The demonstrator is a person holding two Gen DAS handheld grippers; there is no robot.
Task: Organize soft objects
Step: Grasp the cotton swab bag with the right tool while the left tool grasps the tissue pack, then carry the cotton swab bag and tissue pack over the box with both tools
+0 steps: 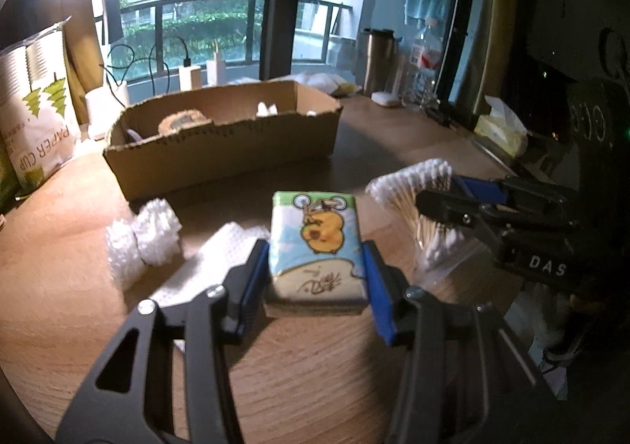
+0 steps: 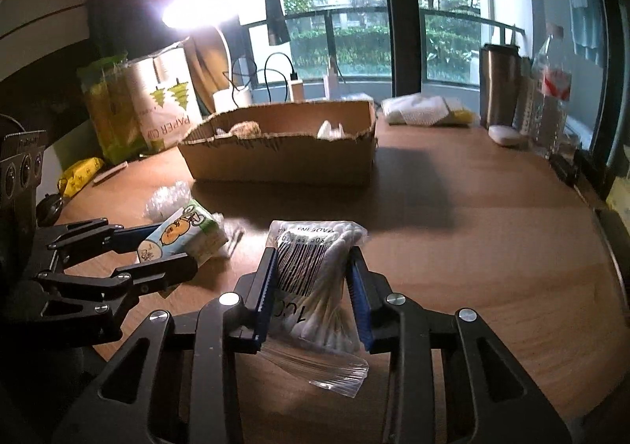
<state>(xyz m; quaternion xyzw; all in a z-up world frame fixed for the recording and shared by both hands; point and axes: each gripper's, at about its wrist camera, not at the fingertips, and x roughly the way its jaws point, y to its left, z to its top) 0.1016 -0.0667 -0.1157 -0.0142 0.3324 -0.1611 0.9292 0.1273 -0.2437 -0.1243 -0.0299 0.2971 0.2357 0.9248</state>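
Left claw (image 1: 317,276) clamping tissue pack (image 1: 315,243), right claw (image 2: 311,294) clamping cotton-swab bag (image 2: 315,282)

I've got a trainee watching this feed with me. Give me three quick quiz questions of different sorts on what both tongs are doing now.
1. True or false: the left tongs are shut on the tissue pack.
2. Multiple choice: what do the right tongs grip? A) a paper cup B) the bag of cotton swabs C) a bottle
3. Fill in: the open container behind both items on the table is a ____.

Key:
1. True; the blue pads press both sides of the pack.
2. B
3. cardboard box
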